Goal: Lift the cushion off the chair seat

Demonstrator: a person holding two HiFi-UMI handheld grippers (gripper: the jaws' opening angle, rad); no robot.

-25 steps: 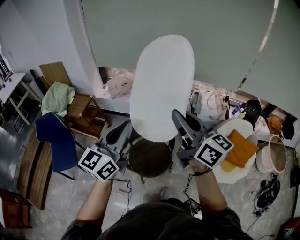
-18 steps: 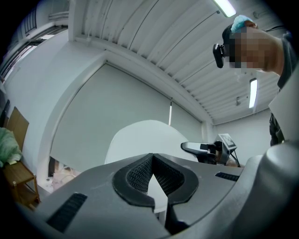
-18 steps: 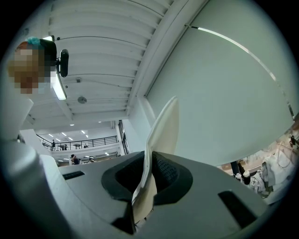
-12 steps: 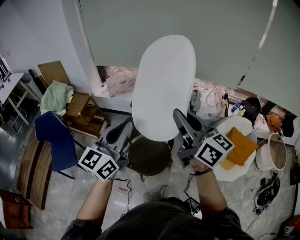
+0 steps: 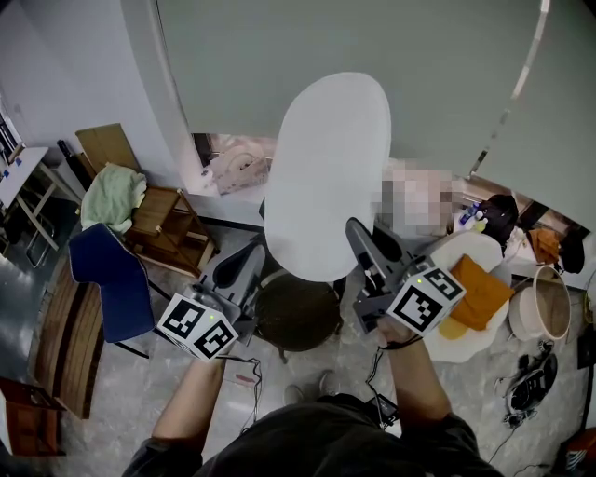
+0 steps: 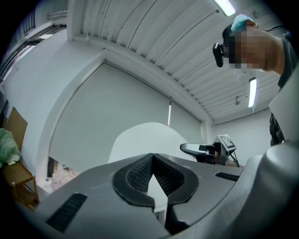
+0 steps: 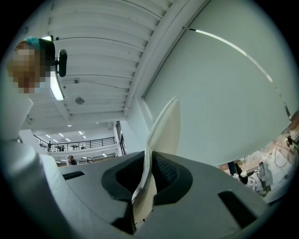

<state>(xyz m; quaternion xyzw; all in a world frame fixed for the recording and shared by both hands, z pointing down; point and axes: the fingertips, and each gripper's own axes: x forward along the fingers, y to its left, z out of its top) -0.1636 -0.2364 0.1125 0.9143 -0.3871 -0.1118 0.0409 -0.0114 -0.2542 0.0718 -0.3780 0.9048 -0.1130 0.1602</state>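
Your right gripper (image 7: pixel 147 178) has its jaws closed down on the rim of the cushion (image 7: pixel 164 128), with the dark ribbed pads (image 7: pixel 166 174) pressing it from both sides. You see the cushion edge-on: a thin, pale cream sheet rising from between the jaws and leaning up to the right. Right of the jaws hangs a plain grey-green screen (image 7: pixel 229 98). Left of them are a ceiling strip light (image 7: pixel 57 89) and a distant balcony railing (image 7: pixel 79 143).

Back wall (image 5: pixel 279 56) is seen in flat grey-green, top to bottom. Pale stone floor (image 5: pixel 121 391) is spread below. At left a blue chair (image 5: pixel 112 279) is parked beside a wooden rack (image 5: pixel 172 224), w/ a green cloth (image 5: pixel 112 196) draped on it. Overhead, ribbed ceiling (image 6: pixel 140 32) is lit by strip lights (image 6: pixel 226 7).
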